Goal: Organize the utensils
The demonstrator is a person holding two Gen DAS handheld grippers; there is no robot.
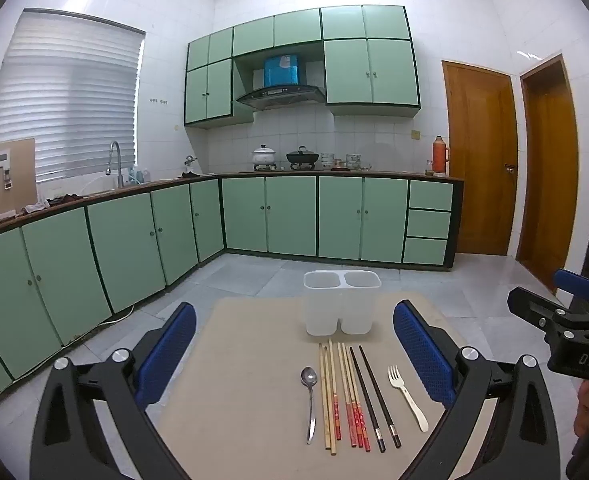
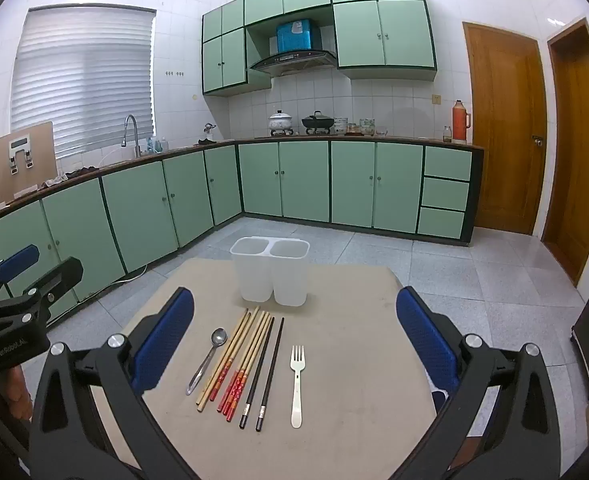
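Observation:
A white two-compartment utensil holder stands upright at the far side of a beige table. In front of it lie a metal spoon, several wooden chopsticks with red ends, two black chopsticks and a white fork. My left gripper is open and empty above the near side of the table. My right gripper is open and empty, to the right of the left one.
The table stands on a grey tiled floor. Green cabinets line the left and far walls. Two wooden doors are at the right. The right gripper's body shows in the left wrist view; the left gripper's body shows in the right wrist view.

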